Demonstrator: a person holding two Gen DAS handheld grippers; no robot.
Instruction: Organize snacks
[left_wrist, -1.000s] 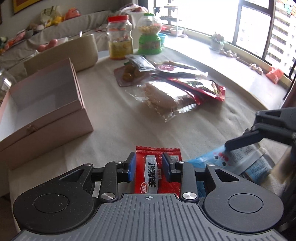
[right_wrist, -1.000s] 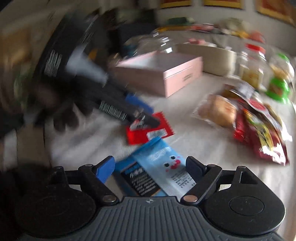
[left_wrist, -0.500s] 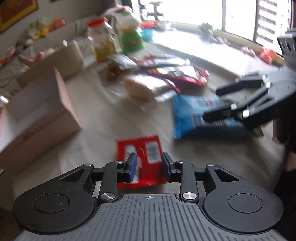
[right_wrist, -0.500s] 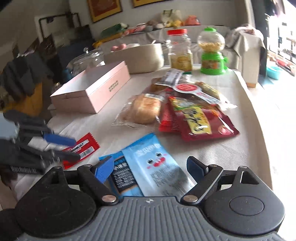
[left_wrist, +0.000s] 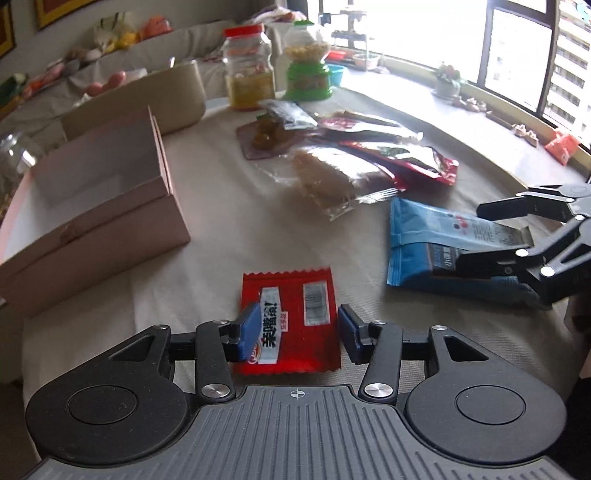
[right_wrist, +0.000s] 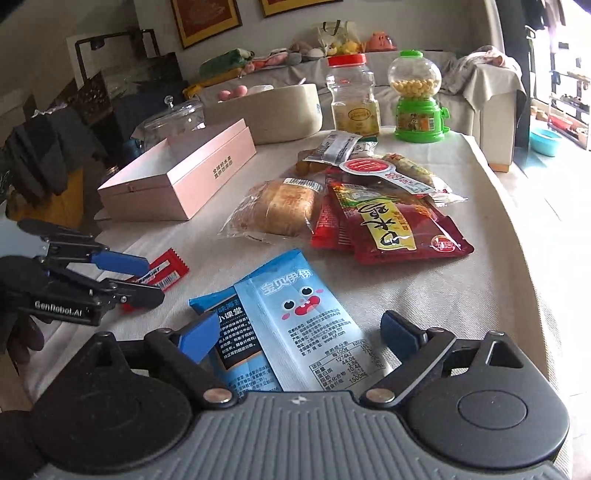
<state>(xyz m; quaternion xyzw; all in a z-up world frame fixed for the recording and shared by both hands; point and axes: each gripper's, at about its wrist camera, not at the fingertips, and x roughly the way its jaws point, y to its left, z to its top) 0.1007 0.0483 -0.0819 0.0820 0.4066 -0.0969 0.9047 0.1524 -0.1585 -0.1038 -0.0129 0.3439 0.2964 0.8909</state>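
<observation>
A home living room: a cloth-covered table (right_wrist: 461, 295) strewn with snacks (right_wrist: 391, 221) stands before a sofa (right_wrist: 406, 66) piled with soft toys (right_wrist: 332, 46), framed pictures (right_wrist: 205, 20) on the wall and a bay window (left_wrist: 517, 48) at the far edge.

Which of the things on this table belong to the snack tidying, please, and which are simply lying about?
For the job:
small red packet
blue packets
bread in clear wrap
red snack bags
open pink box

Lying about:
glass dome
blue bowl
soft toys
</observation>
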